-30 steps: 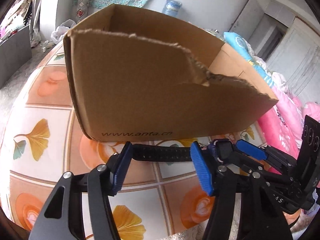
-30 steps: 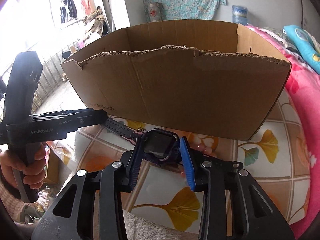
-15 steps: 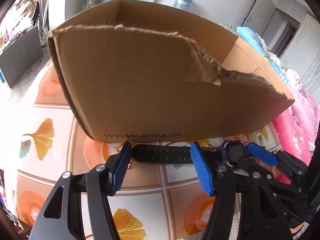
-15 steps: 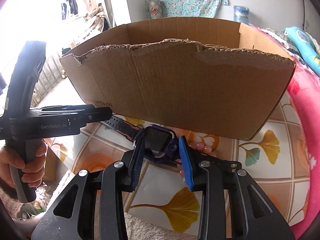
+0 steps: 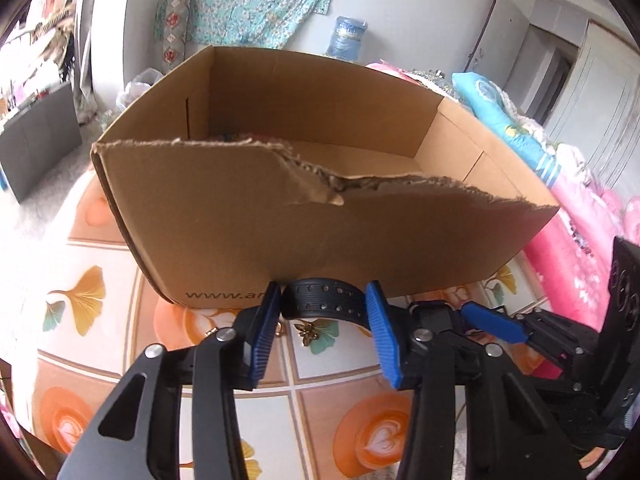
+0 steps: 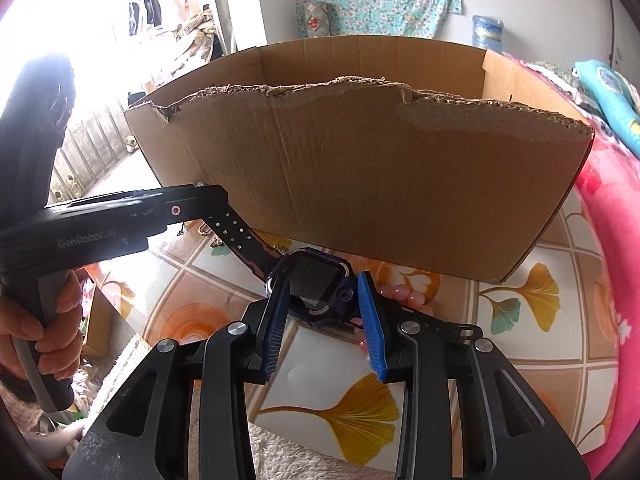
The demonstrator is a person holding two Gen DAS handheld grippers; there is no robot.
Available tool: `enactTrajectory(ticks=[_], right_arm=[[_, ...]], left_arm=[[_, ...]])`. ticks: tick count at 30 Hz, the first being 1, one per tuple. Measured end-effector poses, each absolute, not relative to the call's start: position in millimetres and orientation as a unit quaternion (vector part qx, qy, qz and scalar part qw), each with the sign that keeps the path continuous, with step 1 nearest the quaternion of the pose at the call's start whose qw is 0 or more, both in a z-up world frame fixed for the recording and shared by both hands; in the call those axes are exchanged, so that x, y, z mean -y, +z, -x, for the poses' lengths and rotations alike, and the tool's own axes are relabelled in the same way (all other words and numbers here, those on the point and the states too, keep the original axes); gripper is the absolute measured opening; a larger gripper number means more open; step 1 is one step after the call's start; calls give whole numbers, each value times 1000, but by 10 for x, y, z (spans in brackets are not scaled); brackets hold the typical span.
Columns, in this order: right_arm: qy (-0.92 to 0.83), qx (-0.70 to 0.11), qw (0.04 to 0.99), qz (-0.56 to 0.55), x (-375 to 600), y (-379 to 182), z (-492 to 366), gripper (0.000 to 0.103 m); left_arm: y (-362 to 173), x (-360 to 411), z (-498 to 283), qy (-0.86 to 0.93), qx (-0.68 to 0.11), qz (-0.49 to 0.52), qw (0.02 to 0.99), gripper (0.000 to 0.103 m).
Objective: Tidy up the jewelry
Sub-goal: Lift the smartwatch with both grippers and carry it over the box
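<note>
A dark smartwatch hangs between both grippers just in front of a torn cardboard box point(image 5: 280, 220). My right gripper point(image 6: 323, 280) is shut on the watch body point(image 6: 316, 284), its blue pads pressing the case sides. My left gripper point(image 5: 322, 292) is closing on the perforated black strap point(image 5: 324, 306), which bows upward between the two pads and touches both. In the right wrist view the left gripper point(image 6: 216, 200) reaches in from the left onto the strap point(image 6: 240, 236), held by a person's hand point(image 6: 40, 320). The box point(image 6: 380, 180) stands close behind the watch.
A small gold butterfly piece point(image 5: 310, 330) and a gold ring point(image 5: 280, 329) lie on the patterned tablecloth point(image 5: 100, 312) under the strap. Pink beads point(image 6: 404, 292) lie at the box's foot. A pink blanket point(image 6: 616, 260) borders the table on the right.
The left jaws have narrowed onto the strap, which now arches up between them. The left gripper rose a little, so the box's inside shows. The right gripper kept still on the watch body.
</note>
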State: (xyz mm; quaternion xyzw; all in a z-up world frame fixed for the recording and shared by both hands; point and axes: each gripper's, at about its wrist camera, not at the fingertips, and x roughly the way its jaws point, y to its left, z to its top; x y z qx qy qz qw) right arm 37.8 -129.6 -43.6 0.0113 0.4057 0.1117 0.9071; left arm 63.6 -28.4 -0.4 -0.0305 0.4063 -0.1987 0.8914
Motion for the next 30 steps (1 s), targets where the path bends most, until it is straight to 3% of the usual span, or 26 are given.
enactTrajectory(ticks=[1,7,13,20,30], right_arm=[[112,-405,907,-11,1295,-436,-374,33],[115,-405,907,-12,1308,-450,-374,33],[127,-393,908,-64,1630,-302,-235,33],[63,-421,895,-135,2257,-320,-135,33],[58,-454,864,-210,2477,-561,-298,24]], left_arm=[[-11,315,-616,-203,-404,21,892,30],[-8,492,-510,-197,-375,-39,905,19],[-52,710,-340,-187,-346,-103,913,18],[-125,676,-362,-180,-356,-110,910,18],[-179,765,-361,-176,-360,-117,909,18]])
